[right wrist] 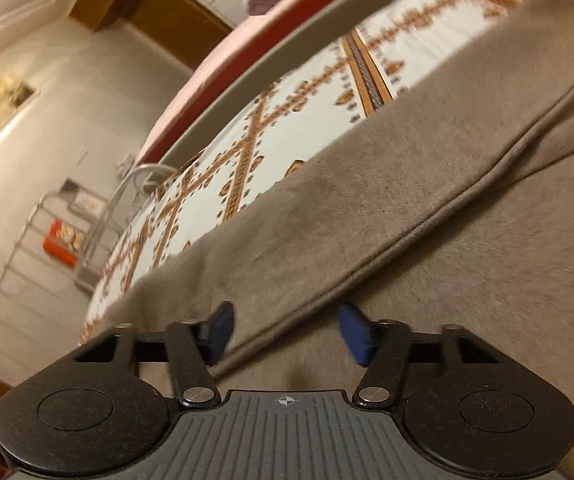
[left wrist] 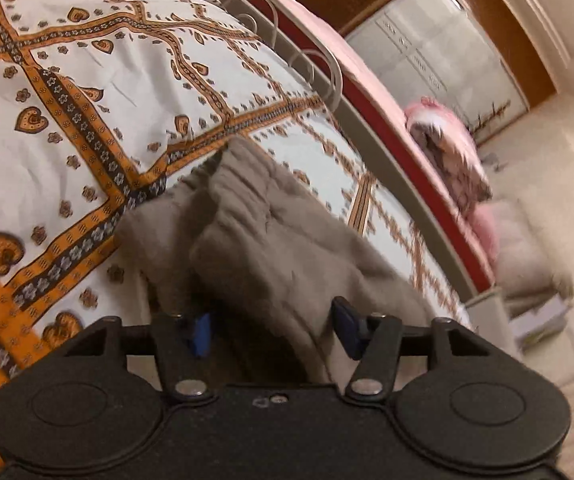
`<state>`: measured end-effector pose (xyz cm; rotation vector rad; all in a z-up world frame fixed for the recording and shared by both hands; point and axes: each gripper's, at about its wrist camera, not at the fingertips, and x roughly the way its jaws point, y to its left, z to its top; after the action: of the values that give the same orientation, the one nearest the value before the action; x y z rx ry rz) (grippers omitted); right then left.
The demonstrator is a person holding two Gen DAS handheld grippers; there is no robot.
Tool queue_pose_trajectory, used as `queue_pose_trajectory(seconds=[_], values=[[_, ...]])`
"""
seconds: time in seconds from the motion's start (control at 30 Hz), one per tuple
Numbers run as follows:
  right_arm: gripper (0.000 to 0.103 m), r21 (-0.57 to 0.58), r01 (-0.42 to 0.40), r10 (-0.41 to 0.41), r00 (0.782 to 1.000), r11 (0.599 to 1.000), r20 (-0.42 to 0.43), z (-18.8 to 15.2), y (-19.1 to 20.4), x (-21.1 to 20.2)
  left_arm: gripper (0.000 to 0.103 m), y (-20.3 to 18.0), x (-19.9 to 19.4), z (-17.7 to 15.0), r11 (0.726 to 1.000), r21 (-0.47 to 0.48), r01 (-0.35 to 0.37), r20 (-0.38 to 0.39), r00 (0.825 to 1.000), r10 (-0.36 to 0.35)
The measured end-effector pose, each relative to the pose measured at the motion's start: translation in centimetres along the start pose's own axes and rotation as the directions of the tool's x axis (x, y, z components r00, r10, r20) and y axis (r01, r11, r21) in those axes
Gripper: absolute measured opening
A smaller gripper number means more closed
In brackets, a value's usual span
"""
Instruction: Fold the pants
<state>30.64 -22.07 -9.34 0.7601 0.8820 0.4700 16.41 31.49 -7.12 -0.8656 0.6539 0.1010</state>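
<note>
Both the left gripper (left wrist: 273,330) and right gripper (right wrist: 287,330) hover with jaws apart over the grey pants (left wrist: 271,232), gripping nothing.

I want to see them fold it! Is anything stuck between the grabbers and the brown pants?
Nothing visible. The soft grey-brown fleece pants lie on the heart-patterned bedsheet, right in front of the left gripper and the right gripper.

Open bedspread (left wrist: 87,92) left of pants (left wrist: 271,240), metal rail (left wrist: 287,40) beyond
</note>
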Motion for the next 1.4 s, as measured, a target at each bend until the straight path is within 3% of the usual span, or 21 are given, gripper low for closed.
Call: queue_pose_trajectory(seconds=[0.07,0.1,0.13,0.23,0.33,0.4,0.47,0.53,0.57,0.6,0.73,0.93,1.0,1.03,1.13,1.23,1.3,1.33,1.4], values=[[0.03,0.062,-0.004,0.004,1.0,0.998,0.0,0.7,-0.6,0.9,0.032,0.1,0.7,0.5,1.0,-0.011,0.025,-0.001,1.0,-0.025],[0.009,0.078,0.011,-0.011,1.0,0.997,-0.004,1.1,-0.9,1.3,0.027,0.2,1.1,0.7,0.999,-0.016,0.033,-0.002,0.999,-0.033],[0.007,0.069,0.031,-0.03,1.0,0.997,-0.006,1.4,-1.0,1.5,0.02,0.1,1.6,0.9,1.0,-0.009,0.027,-0.006,1.0,-0.027],[0.006,-0.031,0.049,-0.048,0.998,0.998,0.027,1.3,0.4,0.9,0.017,-0.1,1.4,1.3,0.998,0.003,0.055,0.018,0.998,-0.055],[0.006,-0.133,0.001,0.013,0.994,0.991,0.106,1.0,3.0,-2.9,0.017,-0.3,-0.8,2.2,0.987,0.006,0.159,0.102,0.982,-0.159],[0.006,-0.197,-0.033,0.059,0.99,0.98,0.127,0.4,4.6,-5.7,0.017,0.0,-2.0,2.6,0.986,0.034,0.166,0.108,0.98,-0.169],[0.005,-0.259,-0.03,0.056,0.994,0.966,0.097,-1.0,6.0,-6.7,0.017,1.3,-1.7,2.5,0.99,0.03,0.136,0.076,0.988,-0.138],[0.006,-0.349,0.034,-0.032,0.999,0.936,0.011,-3.4,5.5,-5.2,0.017,2.6,0.5,1.8,0.997,0.072,0.001,-0.015,1.0,0.0],[0.006,-0.368,0.073,-0.094,0.995,0.927,-0.038,-4.4,4.9,-3.7,0.017,2.9,1.3,1.1,0.995,0.097,-0.01,-0.043,0.999,0.014],[0.006,-0.347,0.107,-0.146,0.986,0.932,-0.087,-5.3,3.8,-2.4,0.017,2.8,1.3,0.8,0.992,0.128,-0.007,-0.04,0.999,0.013],[0.005,-0.23,0.079,-0.096,0.993,0.97,-0.065,-6.2,2.2,-2.5,0.017,1.9,0.6,1.1,0.99,0.14,-0.017,-0.025,0.999,0.02],[0.006,-0.285,0.015,-0.029,0.999,0.958,-0.045,-7.1,5.0,-4.7,0.017,1.0,-1.1,1.8,0.981,0.188,-0.042,0.074,0.997,0.028],[0.006,-0.343,0.065,-0.097,0.992,0.937,-0.079,-8.4,4.8,-3.5,0.017,1.4,0.9,1.5,0.971,0.214,-0.108,0.012,0.994,0.108],[0.006,-0.354,0.087,-0.131,0.986,0.931,-0.101,-8.7,4.8,-2.5,0.017,1.7,0.9,1.3,0.97,0.221,-0.105,0.014,0.994,0.105],[0.006,-0.321,0.07,-0.102,0.991,0.945,-0.084,-8.7,4.9,-2.7,0.017,1.4,0.0,1.7,0.977,0.197,-0.083,0.041,0.996,0.076],[0.006,-0.342,0.026,-0.044,0.998,0.939,-0.045,-8.6,6.3,-3.9,0.017,0.7,-1.2,1.5,0.97,0.236,-0.064,0.098,0.994,0.042],[0.006,-0.325,0.031,-0.06,0.995,0.945,-0.078,-9.0,5.8,-3.1,0.017,1.4,0.1,1.1,0.964,0.238,-0.118,0.043,0.993,0.11],[0.005,-0.311,0.055,-0.1,0.987,0.949,-0.13,-9.3,5.3,-2.1,0.019,1.7,0.4,0.7,0.961,0.248,-0.12,0.037,0.993,0.114],[0.006,-0.263,0.032,-0.074,0.986,0.964,-0.15,-9.2,4.8,-1.9,0.02,1.6,0.0,1.0,0.967,0.23,-0.108,0.034,0.994,0.103]])
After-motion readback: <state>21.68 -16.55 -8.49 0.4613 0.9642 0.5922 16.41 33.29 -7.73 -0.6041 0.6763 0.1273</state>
